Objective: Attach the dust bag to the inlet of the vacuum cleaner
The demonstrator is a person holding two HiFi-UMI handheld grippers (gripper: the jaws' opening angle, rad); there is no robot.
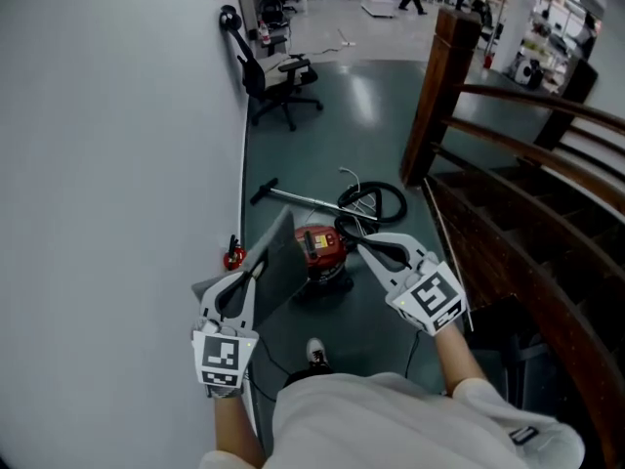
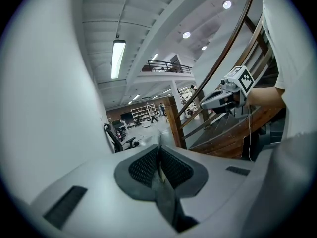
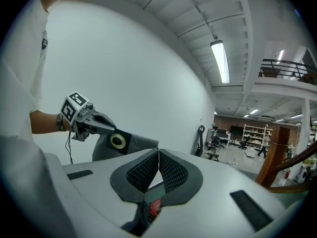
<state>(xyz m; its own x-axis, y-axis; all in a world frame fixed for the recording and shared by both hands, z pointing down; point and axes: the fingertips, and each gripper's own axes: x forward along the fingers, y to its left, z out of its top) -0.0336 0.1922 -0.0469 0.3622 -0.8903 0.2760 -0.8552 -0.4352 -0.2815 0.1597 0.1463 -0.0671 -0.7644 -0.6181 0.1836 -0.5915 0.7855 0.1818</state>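
Note:
A red vacuum cleaner [image 1: 320,247] stands on the dark floor below and between my two grippers. My left gripper [image 1: 256,267] is shut on a grey dust bag [image 1: 278,252]. In the right gripper view that bag [image 3: 133,144] hangs from the left gripper [image 3: 101,125] by its black collar, which has a pale ring [image 3: 118,142]. A thin grey edge of the bag sits between the left gripper's [image 2: 159,155] pads. My right gripper [image 1: 356,242] is above the vacuum's right side. The right gripper [image 3: 158,155] is shut with nothing in it; a bit of the red vacuum [image 3: 154,207] shows below it.
A white wall [image 1: 117,164] runs along the left. A wooden stair railing [image 1: 518,164] borders the right. The vacuum's wand [image 1: 303,198] and coiled black hose [image 1: 376,201] lie just beyond it. An office chair [image 1: 278,81] stands farther back. A small red object [image 1: 232,255] sits by the wall.

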